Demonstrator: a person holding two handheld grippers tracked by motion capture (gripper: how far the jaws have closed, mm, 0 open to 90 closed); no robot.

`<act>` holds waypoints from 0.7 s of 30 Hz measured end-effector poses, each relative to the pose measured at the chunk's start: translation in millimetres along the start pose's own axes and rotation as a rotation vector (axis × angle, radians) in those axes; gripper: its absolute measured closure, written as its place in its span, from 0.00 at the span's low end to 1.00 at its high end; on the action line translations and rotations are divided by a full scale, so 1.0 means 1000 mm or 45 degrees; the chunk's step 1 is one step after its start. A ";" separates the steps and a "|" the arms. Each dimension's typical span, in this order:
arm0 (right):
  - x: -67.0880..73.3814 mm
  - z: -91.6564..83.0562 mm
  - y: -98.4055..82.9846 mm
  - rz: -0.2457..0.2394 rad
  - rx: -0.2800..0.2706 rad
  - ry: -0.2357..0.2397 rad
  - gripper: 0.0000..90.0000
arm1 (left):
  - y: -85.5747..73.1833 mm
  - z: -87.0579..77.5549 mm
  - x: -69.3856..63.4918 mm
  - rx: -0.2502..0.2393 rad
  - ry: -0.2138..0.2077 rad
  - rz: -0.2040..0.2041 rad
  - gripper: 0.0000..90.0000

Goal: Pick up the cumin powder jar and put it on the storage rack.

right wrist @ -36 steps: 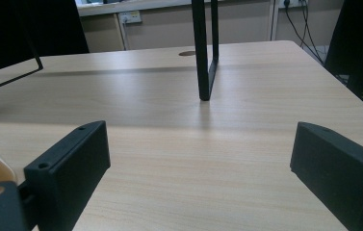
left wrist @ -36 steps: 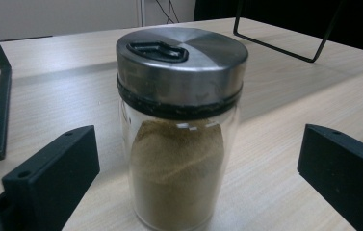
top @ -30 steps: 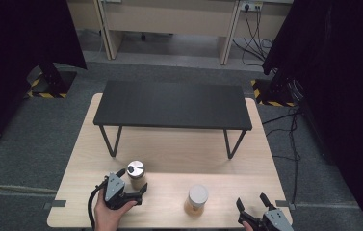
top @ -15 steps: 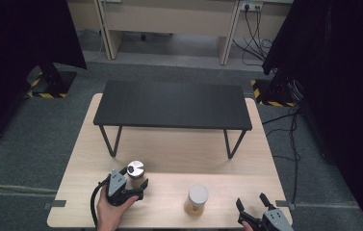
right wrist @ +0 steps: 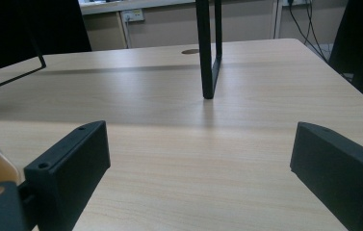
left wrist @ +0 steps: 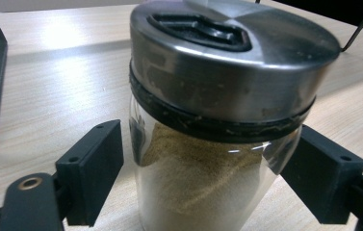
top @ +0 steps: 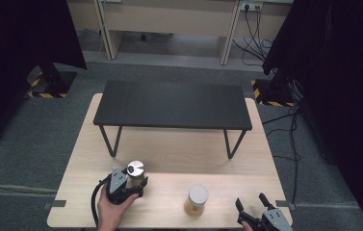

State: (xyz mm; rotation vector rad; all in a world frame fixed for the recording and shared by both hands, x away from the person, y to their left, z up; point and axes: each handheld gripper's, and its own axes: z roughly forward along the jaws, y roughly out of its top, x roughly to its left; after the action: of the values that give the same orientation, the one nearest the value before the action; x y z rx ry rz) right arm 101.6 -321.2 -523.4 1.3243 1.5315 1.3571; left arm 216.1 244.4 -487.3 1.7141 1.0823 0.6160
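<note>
My left gripper (top: 132, 182) brackets the steel-lidded spice jar (left wrist: 217, 125), jaws near the glass; contact, I cannot tell. My right gripper (top: 255, 206) gapes empty at the table's (top: 169, 149) near-right edge

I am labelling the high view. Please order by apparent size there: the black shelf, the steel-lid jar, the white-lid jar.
1. Black shelf, clearly largest.
2-3. Steel-lid jar and white-lid jar: they look alike, and the left gripper hides part of the first, so no ranking.

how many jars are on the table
2: a metal-lidded spice jar between the left gripper's jaws at front left, and a white-lidded jar standing free at front centre, left of the right gripper.
</note>
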 end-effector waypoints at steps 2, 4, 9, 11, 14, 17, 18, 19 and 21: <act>0.000 0.000 0.000 0.003 0.000 0.001 0.08 | 0.001 0.001 0.000 0.004 0.001 -0.007 0.21; -0.001 0.000 0.000 0.006 0.000 0.000 0.08 | 0.001 0.001 0.000 0.007 0.001 -0.006 0.22; -0.001 0.000 0.000 0.007 0.002 0.001 0.08 | 0.002 0.001 0.001 0.015 -0.010 0.002 0.29; 0.000 0.000 0.000 0.008 0.003 0.002 0.08 | 0.002 0.001 0.001 0.013 -0.011 0.006 0.31; -0.001 0.000 0.000 0.010 0.002 0.002 0.08 | 0.002 0.002 0.001 0.011 -0.012 0.006 0.31; -0.001 0.000 -0.001 0.012 0.004 0.002 0.08 | 0.002 0.001 0.001 0.011 -0.009 0.015 0.32; -0.001 0.001 -0.001 0.011 0.004 0.002 0.08 | 0.002 0.001 0.001 0.011 -0.007 0.017 0.32; -0.001 0.001 -0.001 0.012 0.004 0.003 0.08 | 0.002 0.001 0.000 0.010 -0.006 0.016 0.32; -0.001 0.001 -0.001 0.011 0.003 0.003 0.08 | 0.002 0.001 0.001 0.008 -0.007 0.011 0.32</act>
State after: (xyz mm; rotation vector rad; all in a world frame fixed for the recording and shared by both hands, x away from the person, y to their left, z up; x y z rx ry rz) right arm 102.3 -321.7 -524.1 1.3322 1.5309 1.3627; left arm 218.1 244.4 -486.5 1.7261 1.0743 0.6138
